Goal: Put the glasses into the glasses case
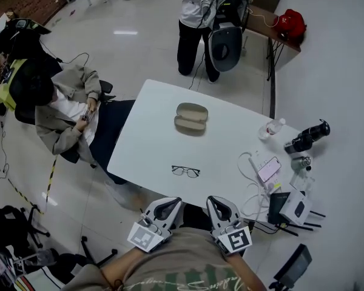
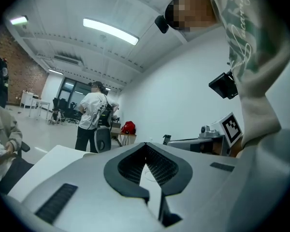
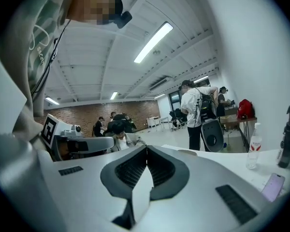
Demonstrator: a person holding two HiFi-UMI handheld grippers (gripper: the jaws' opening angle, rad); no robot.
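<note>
Head view shows the glasses (image 1: 185, 171) lying on the white table (image 1: 151, 132), unfolded, toward the near edge and with nothing touching them. The glasses case (image 1: 191, 118) lies open farther away on the same table, well apart from the glasses, and its two beige halves are side by side.

The left gripper (image 1: 169, 203) and the right gripper (image 1: 218, 201) are both held low at the near edge of the table, near the person's body and apart from the glasses. Each gripper view shows the two jaws closed with their tips meeting, and nothing is between them.

At the right side of the table there are a water bottle (image 1: 272, 128), a phone (image 1: 269, 169) and a black camera (image 1: 307, 137). A seated person (image 1: 64, 111) is left of the table.
</note>
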